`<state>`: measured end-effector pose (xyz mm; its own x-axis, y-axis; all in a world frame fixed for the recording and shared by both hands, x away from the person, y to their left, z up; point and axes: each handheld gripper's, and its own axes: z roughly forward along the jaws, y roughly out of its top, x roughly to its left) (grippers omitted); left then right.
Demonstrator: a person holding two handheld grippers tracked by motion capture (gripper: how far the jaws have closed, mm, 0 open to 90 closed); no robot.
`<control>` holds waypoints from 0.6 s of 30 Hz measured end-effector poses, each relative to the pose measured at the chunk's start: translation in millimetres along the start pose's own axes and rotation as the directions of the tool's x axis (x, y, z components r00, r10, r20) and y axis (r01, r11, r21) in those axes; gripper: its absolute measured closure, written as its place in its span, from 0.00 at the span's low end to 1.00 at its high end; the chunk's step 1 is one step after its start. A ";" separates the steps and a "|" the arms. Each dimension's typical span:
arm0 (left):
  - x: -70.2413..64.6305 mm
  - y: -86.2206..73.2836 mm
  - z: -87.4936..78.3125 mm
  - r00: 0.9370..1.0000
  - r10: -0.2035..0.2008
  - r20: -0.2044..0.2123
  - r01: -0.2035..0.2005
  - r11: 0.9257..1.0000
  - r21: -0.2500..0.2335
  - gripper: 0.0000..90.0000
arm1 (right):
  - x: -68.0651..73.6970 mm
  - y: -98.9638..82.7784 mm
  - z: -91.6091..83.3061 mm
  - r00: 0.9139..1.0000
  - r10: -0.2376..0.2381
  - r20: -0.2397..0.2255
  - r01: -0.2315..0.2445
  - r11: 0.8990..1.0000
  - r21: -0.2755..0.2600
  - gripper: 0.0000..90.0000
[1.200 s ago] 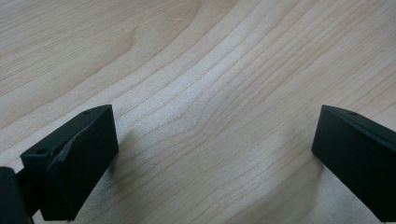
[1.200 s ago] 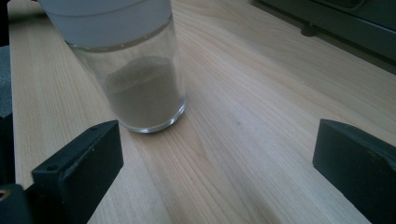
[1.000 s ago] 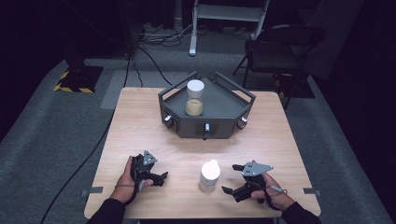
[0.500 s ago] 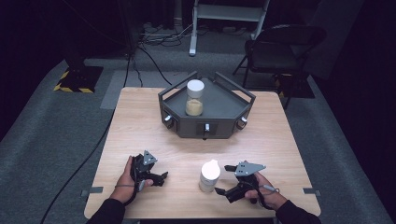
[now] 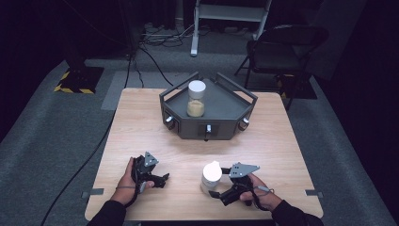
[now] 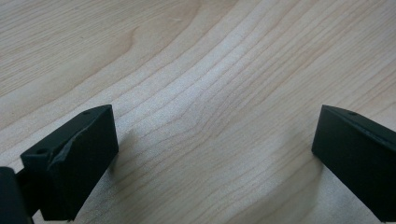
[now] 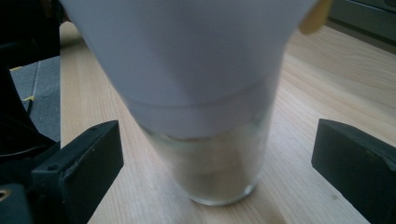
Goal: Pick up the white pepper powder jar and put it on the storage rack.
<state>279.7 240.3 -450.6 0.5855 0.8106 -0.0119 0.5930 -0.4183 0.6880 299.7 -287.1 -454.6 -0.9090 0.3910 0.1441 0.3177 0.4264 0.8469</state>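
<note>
Upright on the table (image 5: 282, 141), long axis vertical, white-lidded jar (image 5: 211, 177) near the front edge, about 6 o'clock from the grey tray (image 5: 244, 101) holding a second jar (image 5: 196, 98). Just at 9 o'clock of the right gripper (image 5: 216, 194), set between its wide-open, empty jaws but apparently not yet touched. Farther off at 9 o'clock, left gripper (image 5: 162, 178), also wide open, holding nothing.

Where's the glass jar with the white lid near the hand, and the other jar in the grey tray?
Clear glass jar with white lid (image 5: 211, 173), high view, on its lid.
Lidded glass jar in grey tray (image 5: 196, 107), high view, on its tan contents.
</note>
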 end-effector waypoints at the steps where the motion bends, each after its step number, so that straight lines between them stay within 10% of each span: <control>1: 0.1 0.1 0.0 1.000 0.001 0.000 -0.001 1.000 0.000 0.00 | 2.3 -0.2 1.3 1.000 0.007 0.008 -0.007 1.000 -0.006 0.02; 18: 0.3 0.1 0.0 1.000 0.001 0.001 -0.001 1.000 0.000 0.00 | 9.4 0.6 12.0 0.999 0.037 0.018 -0.036 0.998 -0.050 0.28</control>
<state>279.9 240.5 -450.6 0.5870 0.8095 -0.0117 0.5922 -0.4195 0.6880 294.6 -273.4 -458.9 -0.8917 0.4211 0.1662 0.3366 0.3710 0.8655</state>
